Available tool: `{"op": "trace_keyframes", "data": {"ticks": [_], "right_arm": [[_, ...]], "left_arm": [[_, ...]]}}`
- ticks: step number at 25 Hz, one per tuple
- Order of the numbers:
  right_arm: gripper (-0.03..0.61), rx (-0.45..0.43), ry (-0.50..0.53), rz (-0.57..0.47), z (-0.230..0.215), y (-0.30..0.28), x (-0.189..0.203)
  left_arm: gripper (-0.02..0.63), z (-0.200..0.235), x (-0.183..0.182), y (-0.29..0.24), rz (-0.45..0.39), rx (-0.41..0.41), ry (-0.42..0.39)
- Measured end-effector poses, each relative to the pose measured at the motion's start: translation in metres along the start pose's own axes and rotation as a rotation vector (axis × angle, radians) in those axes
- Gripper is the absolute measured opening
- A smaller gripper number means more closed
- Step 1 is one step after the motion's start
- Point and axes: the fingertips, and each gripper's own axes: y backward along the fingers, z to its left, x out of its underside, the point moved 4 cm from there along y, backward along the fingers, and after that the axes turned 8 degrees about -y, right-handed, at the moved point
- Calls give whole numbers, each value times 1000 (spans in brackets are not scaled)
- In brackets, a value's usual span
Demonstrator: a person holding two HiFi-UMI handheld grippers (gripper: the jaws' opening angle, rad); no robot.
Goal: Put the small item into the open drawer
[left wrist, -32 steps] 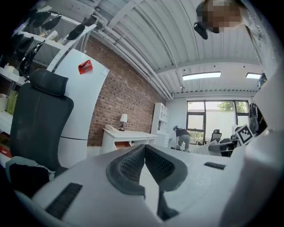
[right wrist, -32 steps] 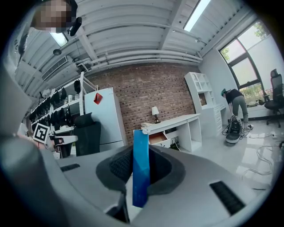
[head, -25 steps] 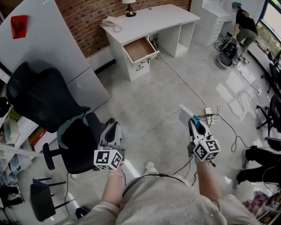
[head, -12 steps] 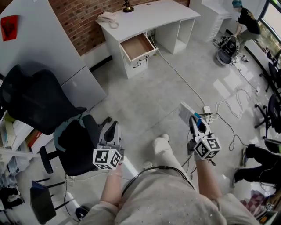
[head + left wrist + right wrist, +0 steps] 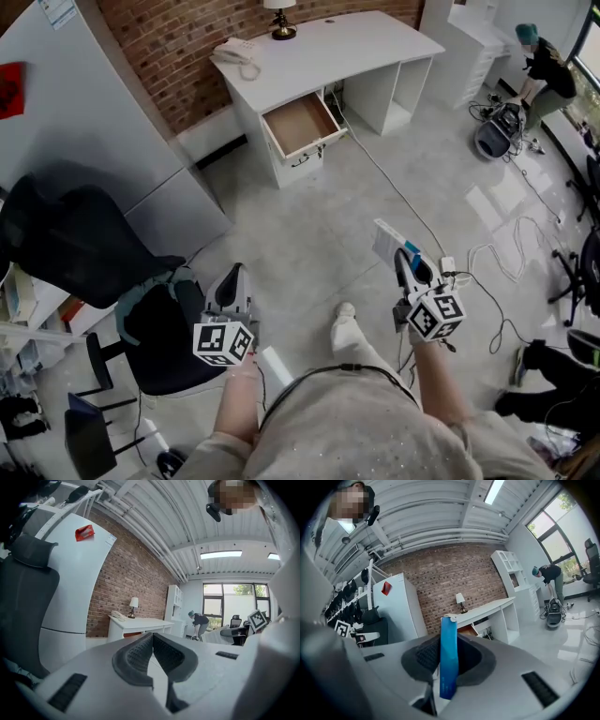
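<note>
The white counter (image 5: 347, 47) stands against the brick wall well ahead of me. Its pulled-out drawer (image 5: 302, 124) shows a brown wooden bottom. A black office chair (image 5: 84, 253) sits on my left. Both my forearms reach forward side by side over the grey floor. My left gripper (image 5: 232, 277) points ahead, jaws closed tip to tip with nothing between them. My right gripper (image 5: 405, 259) has its jaws clamped on a thin flat blue packet (image 5: 449, 658). The packet stands upright between them, well apart from the drawer.
</note>
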Motion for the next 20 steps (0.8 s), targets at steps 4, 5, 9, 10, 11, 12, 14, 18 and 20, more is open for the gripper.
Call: {"op": "trace_keyframes", "data": {"ticks": [4, 5, 9, 10, 11, 12, 14, 18, 20], "right_arm": [[69, -30, 0, 13, -22, -35, -17], [69, -33, -1, 15, -28, -42, -20], [69, -45, -16, 39, -49, -67, -26], [69, -49, -20, 45, -53, -73, -27], [69, -54, -23, 51, -58, -78, -28], [69, -58, -25, 57, -62, -83, -29], [69, -66, -28, 67, -71, -93, -32], [69, -83, -27, 70, -87, -113, -40], [69, -96, -23, 69, -93, -124, -44]], "left_arm": [[6, -7, -7, -41, 3, 2, -7], [6, -10, -6, -50, 12, 6, -13], [6, -13, -4, -78, 40, -1, -18], [6, -13, -4, -84, 43, -6, -17], [6, -13, -3, -90, 46, -10, -15], [6, -13, -3, -96, 48, -14, -14], [6, -14, -3, -109, 52, -20, -11], [6, -15, -3, -134, 55, -23, -21], [6, -16, -3, -146, 52, -25, -30]]}}
